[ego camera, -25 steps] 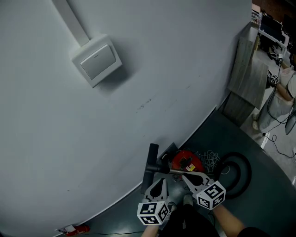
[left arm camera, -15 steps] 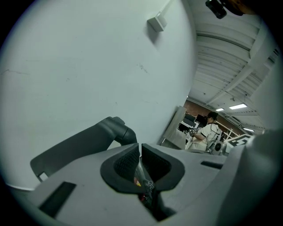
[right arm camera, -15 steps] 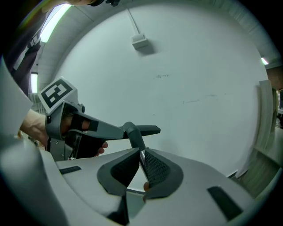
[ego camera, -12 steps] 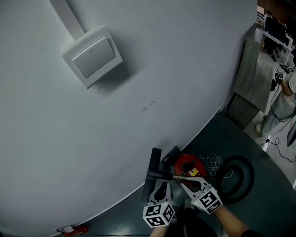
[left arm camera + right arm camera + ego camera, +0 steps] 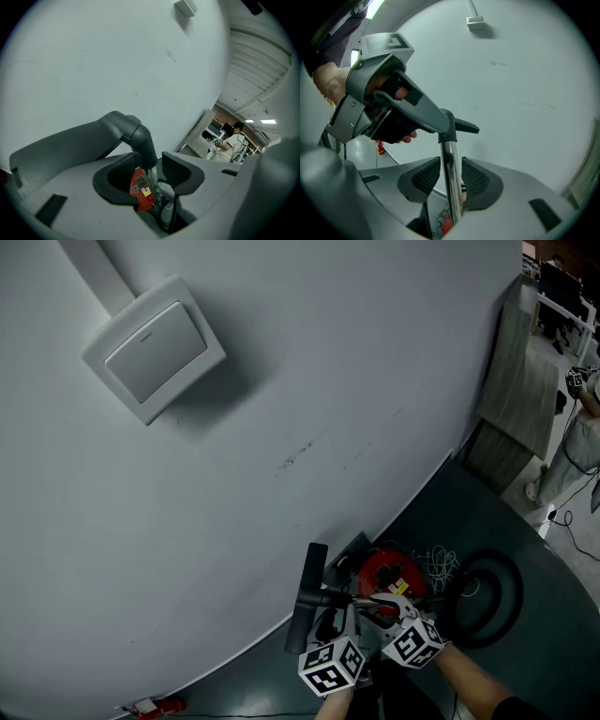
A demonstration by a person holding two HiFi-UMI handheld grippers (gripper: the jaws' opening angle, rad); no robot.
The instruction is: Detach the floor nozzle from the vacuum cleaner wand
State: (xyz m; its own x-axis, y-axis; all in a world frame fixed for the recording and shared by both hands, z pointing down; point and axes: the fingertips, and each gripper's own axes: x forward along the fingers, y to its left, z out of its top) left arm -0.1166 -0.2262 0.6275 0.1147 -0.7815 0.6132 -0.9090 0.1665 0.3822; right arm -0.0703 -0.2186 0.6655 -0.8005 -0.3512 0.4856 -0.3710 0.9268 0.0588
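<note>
Both grippers have dropped toward the floor and drawn closer to the vacuum since a second ago. Their jaws, shut then, are now opening. The left gripper straddles the dark neck of the floor nozzle. Its pads stand wide on either side and do not press on it. The right gripper has the chrome wand between its ribbed pads, with a slim gap on each side. The nozzle shows as a black bar against the grey wall, still joined to the wand. The wand runs right to the red vacuum body on the floor. A black hose coil lies just right of it.
</note>
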